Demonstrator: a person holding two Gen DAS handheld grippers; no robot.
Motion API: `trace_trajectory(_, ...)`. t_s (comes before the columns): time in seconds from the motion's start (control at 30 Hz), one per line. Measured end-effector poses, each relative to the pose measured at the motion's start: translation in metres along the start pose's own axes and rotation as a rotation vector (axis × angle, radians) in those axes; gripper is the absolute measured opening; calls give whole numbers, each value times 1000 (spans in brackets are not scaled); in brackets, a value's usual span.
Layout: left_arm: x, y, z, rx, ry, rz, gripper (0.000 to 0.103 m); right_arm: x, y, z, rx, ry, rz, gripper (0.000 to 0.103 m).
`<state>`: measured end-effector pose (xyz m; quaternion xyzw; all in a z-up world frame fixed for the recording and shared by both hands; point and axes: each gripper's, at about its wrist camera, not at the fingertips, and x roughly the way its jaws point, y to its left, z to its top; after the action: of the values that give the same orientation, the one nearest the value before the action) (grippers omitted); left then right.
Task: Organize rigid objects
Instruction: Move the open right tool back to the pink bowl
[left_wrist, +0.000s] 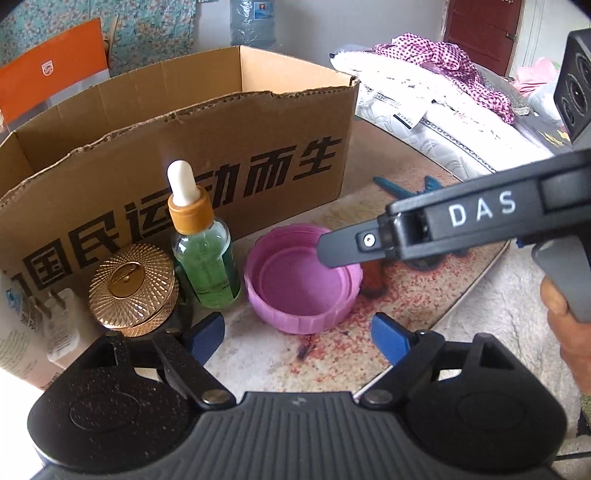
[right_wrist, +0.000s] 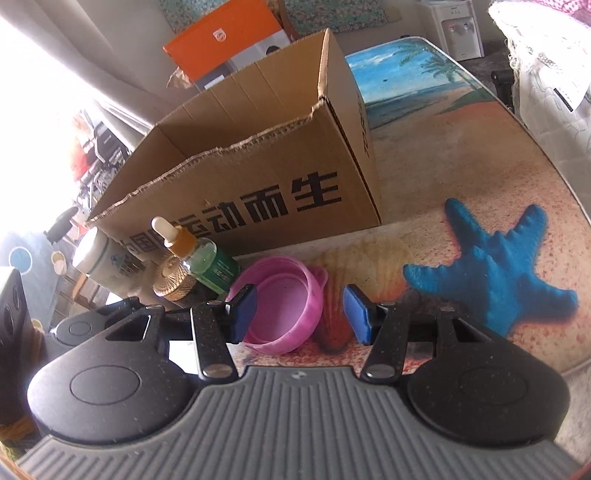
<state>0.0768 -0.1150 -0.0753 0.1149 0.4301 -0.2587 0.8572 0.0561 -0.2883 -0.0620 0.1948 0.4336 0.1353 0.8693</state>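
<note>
The pink lid lies on the worktop with its hollow side up, just in front of the cardboard box and just beside the dropper bottle. A ribbed outer wall and a thin raised rim are visible. It is judged to be a light, stiff plastic part that may slide on the printed mat if pushed sideways.

The right gripper is positioned low at the lid, with its fingers spread wide and holding nothing. In the right wrist view the left blue pad lies over the near rim, and the other pad stands clear of the lid on the right. Whether the pad touches the rim cannot be told. The left gripper is held short of the lid, its fingers also wide and empty.

A grasp across one section of the wall is advised, with one finger inside the hollow and one on the ribbed outside. The ribs are expected to give adequate friction. A grasp across the full diameter is judged less secure, since the wall is round and shallow.

The dropper bottle appears to be glass, holds green liquid and is tall and narrow. It is to be treated as fragile and easily tipped. The gold jar lid stands near it.
</note>
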Motion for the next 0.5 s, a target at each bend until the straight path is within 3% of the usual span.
trace_trajectory(0.23,5,2,5,-32,-18,-9,69,11,-4,1,10,-13,30,49)
trace_trajectory(0.37,3,3,5,-36,-17,-26,65,16,-6,0,33,15,44,30)
trace_trajectory(0.5,0,-2,2,-21,-10,-26,65,12,-2,-5,24,16,38,28)
